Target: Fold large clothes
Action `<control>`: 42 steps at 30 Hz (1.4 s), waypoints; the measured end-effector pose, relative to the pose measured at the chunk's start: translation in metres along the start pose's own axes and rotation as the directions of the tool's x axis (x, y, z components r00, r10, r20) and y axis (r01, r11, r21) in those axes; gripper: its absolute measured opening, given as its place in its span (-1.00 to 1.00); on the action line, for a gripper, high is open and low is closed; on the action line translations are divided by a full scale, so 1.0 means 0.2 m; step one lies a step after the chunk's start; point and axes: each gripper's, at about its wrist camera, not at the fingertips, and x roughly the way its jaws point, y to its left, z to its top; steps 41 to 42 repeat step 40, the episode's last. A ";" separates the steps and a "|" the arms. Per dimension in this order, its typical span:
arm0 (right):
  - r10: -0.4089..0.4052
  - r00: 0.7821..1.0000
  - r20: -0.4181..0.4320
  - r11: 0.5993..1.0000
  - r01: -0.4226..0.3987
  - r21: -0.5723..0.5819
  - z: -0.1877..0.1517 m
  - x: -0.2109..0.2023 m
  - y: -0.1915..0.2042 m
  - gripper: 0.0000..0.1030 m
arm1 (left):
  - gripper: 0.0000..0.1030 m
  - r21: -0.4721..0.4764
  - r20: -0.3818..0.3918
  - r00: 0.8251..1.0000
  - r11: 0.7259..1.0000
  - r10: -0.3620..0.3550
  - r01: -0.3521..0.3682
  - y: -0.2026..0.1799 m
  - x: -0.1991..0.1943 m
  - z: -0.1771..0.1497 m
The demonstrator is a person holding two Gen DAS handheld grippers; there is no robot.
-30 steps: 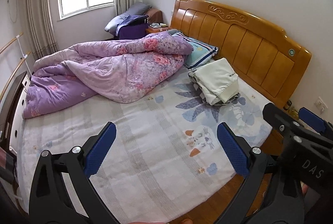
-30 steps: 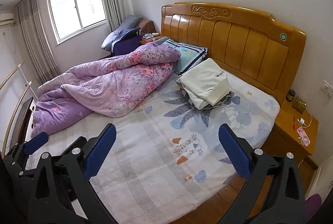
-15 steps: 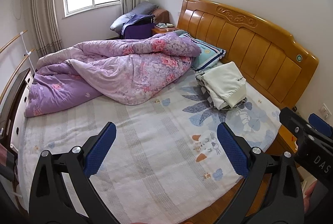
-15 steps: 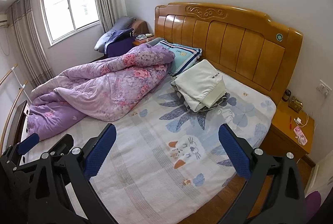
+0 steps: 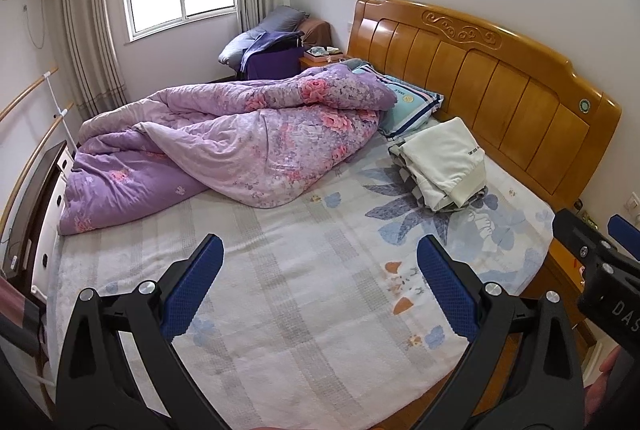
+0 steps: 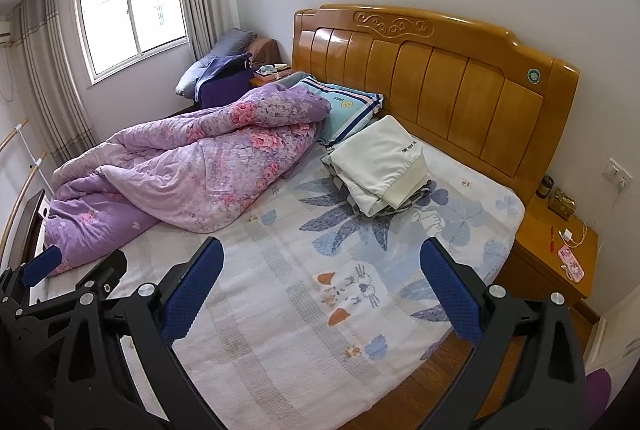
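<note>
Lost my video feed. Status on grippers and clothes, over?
Left gripper and right gripper open, empty, above bed. Folded clothes stack near headboard, untouched. Purple quilt bunched alongside, not blocking.

near bedsheet (image 5: 304, 270) bare; quilt (image 5: 240, 150) beyond

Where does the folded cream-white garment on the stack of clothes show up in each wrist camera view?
Left wrist: the folded cream-white garment lies right of centre, near the wooden headboard.
Right wrist: the garment lies just right of centre, below the headboard.
Shared landmark: the striped light-blue pillow, touching the clothes stack's left side.
</note>
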 end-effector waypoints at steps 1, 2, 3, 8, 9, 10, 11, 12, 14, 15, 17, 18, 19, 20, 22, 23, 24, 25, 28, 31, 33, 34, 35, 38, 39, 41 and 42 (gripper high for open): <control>0.001 1.000 -0.003 1.000 -0.001 -0.003 0.00 0.00 0.00 0.85 | 0.89 -0.002 0.001 1.000 1.000 0.000 0.000 0.00 0.00 0.00; -0.001 1.000 -0.002 1.000 0.001 -0.003 0.00 0.00 0.00 0.85 | 0.89 -0.002 0.000 1.000 1.000 0.000 0.000 0.01 0.00 0.01; -0.006 1.000 -0.001 1.000 0.006 -0.003 -0.01 0.00 0.01 0.85 | 0.89 -0.002 0.000 1.000 1.000 -0.001 0.001 0.01 0.01 0.01; -0.002 1.000 -0.009 1.000 0.002 -0.003 -0.02 0.00 0.01 0.85 | 0.89 -0.006 -0.001 1.000 1.000 -0.006 0.006 0.02 0.01 0.01; -0.003 1.000 -0.011 1.000 0.003 -0.004 -0.02 0.00 0.01 0.85 | 0.89 -0.009 0.000 1.000 1.000 -0.009 0.009 0.02 0.00 0.02; -0.003 1.000 -0.013 1.000 0.003 -0.006 -0.02 -0.01 0.02 0.85 | 0.89 -0.010 -0.001 1.000 1.000 -0.010 0.010 0.02 0.01 0.02; -0.002 1.000 -0.012 1.000 0.002 -0.007 -0.02 -0.02 0.02 0.85 | 0.89 -0.011 -0.001 1.000 1.000 -0.009 0.009 0.03 0.00 0.02; -0.001 1.000 -0.010 1.000 0.001 -0.007 -0.02 -0.02 0.02 0.85 | 0.89 -0.012 0.001 1.000 1.000 -0.007 0.007 0.03 0.00 0.02; 0.000 1.000 -0.009 1.000 0.000 -0.002 -0.03 -0.03 0.02 0.85 | 0.89 -0.011 0.000 1.000 1.000 -0.011 0.011 0.02 0.00 0.02; 0.003 1.000 -0.008 1.000 -0.003 -0.001 -0.02 -0.03 0.02 0.85 | 0.89 -0.010 0.000 1.000 1.000 -0.012 0.012 0.02 0.00 0.02; 0.003 1.000 -0.006 1.000 -0.003 0.002 -0.02 -0.03 0.01 0.85 | 0.89 -0.012 0.002 1.000 1.000 -0.011 0.012 0.03 0.00 0.02; 0.003 1.000 -0.007 1.000 -0.003 0.005 -0.02 -0.03 0.01 0.85 | 0.89 -0.010 0.003 1.000 1.000 -0.014 0.014 0.03 0.00 0.02; 0.003 1.000 -0.008 1.000 -0.003 0.004 -0.02 -0.03 0.01 0.85 | 0.89 -0.009 0.003 1.000 1.000 -0.015 0.015 0.03 -0.01 0.02; 0.003 1.000 -0.006 1.000 -0.003 0.002 -0.01 -0.02 0.01 0.85 | 0.89 -0.012 0.005 1.000 1.000 -0.014 0.014 0.02 -0.01 0.02; 0.000 1.000 -0.005 1.000 0.000 0.003 -0.02 -0.03 0.01 0.85 | 0.89 -0.011 0.004 1.000 1.000 -0.019 0.019 0.02 -0.01 0.02; -0.002 1.000 -0.007 1.000 0.002 0.003 -0.02 -0.03 0.02 0.85 | 0.89 -0.009 0.002 1.000 1.000 -0.022 0.022 0.02 -0.01 0.02; -0.004 1.000 -0.008 1.000 0.004 0.003 -0.02 -0.03 0.02 0.85 | 0.89 -0.008 0.001 1.000 1.000 -0.025 0.025 0.02 0.00 0.02; -0.005 1.000 -0.008 1.000 0.005 0.004 -0.02 -0.03 0.02 0.85 | 0.89 -0.007 0.002 1.000 1.000 -0.027 0.027 0.02 0.00 0.02; -0.008 1.000 -0.009 1.000 0.008 0.005 -0.03 -0.04 0.02 0.85 | 0.89 -0.010 0.011 1.000 1.000 -0.024 0.024 0.02 -0.01 0.02; -0.012 1.000 -0.010 1.000 0.012 0.004 -0.03 -0.04 0.03 0.85 | 0.89 -0.002 0.026 0.999 1.000 -0.018 0.018 0.02 -0.02 0.02; -0.017 1.000 -0.009 1.000 0.017 0.009 -0.03 -0.04 0.03 0.85 | 0.89 0.001 0.016 0.999 1.000 -0.028 0.028 0.02 -0.02 0.02; -0.017 1.000 -0.008 1.000 0.017 0.014 -0.03 -0.04 0.02 0.85 | 0.89 0.001 0.009 0.999 0.999 -0.038 0.038 0.01 -0.01 0.02; -0.016 1.000 -0.009 1.000 0.016 0.018 -0.03 -0.04 0.02 0.85 | 0.89 0.001 0.011 0.999 0.999 -0.046 0.046 0.01 -0.02 0.02; -0.023 1.000 -0.009 0.999 0.024 0.022 -0.03 -0.04 0.01 0.85 | 0.89 0.000 0.003 0.999 0.999 -0.043 0.043 0.02 -0.02 0.01; -0.024 1.000 -0.010 0.999 0.024 0.023 -0.03 -0.04 0.01 0.85 | 0.89 -0.002 -0.003 0.999 0.999 -0.052 0.052 0.02 -0.01 0.01; -0.023 1.000 -0.014 0.999 0.024 0.024 -0.03 -0.04 0.01 0.85 | 0.89 -0.001 -0.005 0.998 0.998 -0.060 0.060 0.02 -0.02 0.00; -0.023 1.000 -0.014 0.999 0.024 0.024 -0.03 -0.04 0.01 0.85 | 0.89 -0.001 -0.005 0.998 0.998 -0.060 0.060 0.02 -0.02 0.00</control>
